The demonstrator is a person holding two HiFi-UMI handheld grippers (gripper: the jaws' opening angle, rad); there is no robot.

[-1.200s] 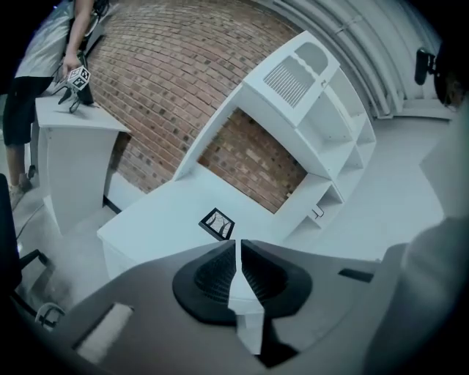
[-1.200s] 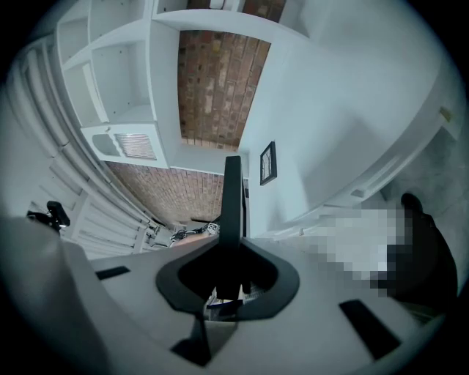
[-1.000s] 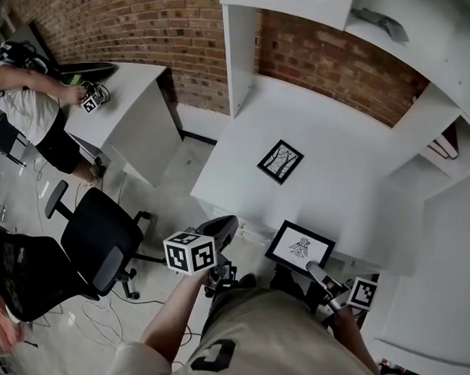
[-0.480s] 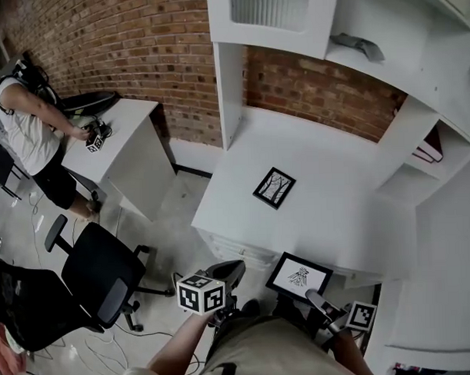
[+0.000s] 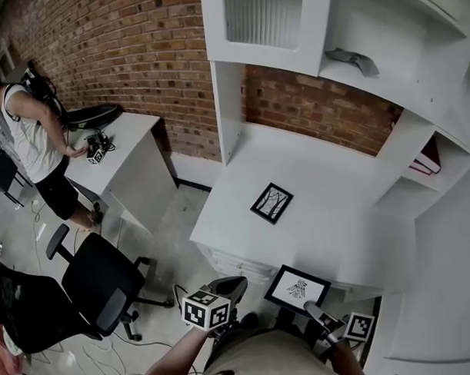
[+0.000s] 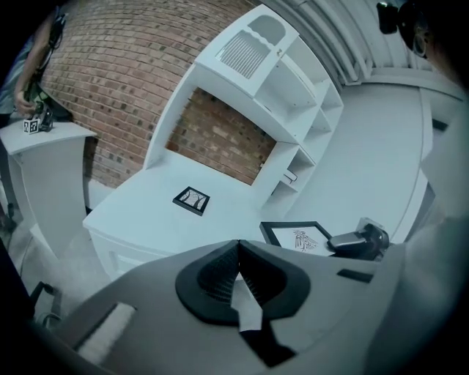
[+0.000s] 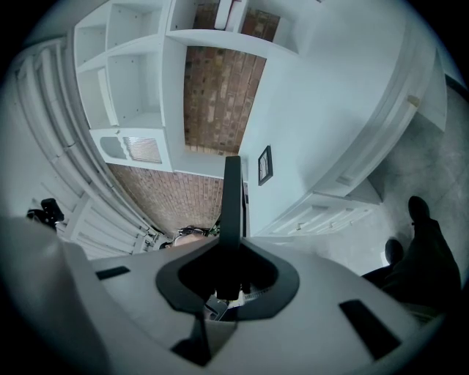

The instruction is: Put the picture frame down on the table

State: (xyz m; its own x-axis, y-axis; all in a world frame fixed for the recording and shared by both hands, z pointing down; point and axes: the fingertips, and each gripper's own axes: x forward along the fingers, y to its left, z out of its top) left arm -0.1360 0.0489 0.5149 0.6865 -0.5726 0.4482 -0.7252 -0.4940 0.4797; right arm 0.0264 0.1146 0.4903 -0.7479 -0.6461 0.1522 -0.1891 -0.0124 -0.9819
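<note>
A black picture frame [image 5: 298, 287] with a white print is held over the near edge of the white desk [image 5: 336, 218]. My right gripper [image 5: 310, 305] is shut on its near edge. In the right gripper view the frame [image 7: 231, 198] stands edge-on, clamped between the jaws of the right gripper [image 7: 231, 249]. A second, smaller frame [image 5: 272, 202] lies flat mid-desk, also seen as the smaller frame [image 6: 192, 199] in the left gripper view. My left gripper [image 5: 225, 286] is shut and empty, left of the held frame and off the desk's front edge. The left gripper view shows the held frame [image 6: 299, 236] and the right gripper [image 6: 359, 240].
White shelving [image 5: 419, 161] with books rises at the desk's right, and a cabinet [image 5: 264, 20] hangs above it against a brick wall. A black office chair [image 5: 100, 280] stands on the floor at left. A person [image 5: 29, 140] works at another white desk [image 5: 130, 152].
The head view has tilted, so everything sits lower in the picture. My left gripper has drifted a little nearer my body. The right gripper still holds the frame at the desk's edge.
</note>
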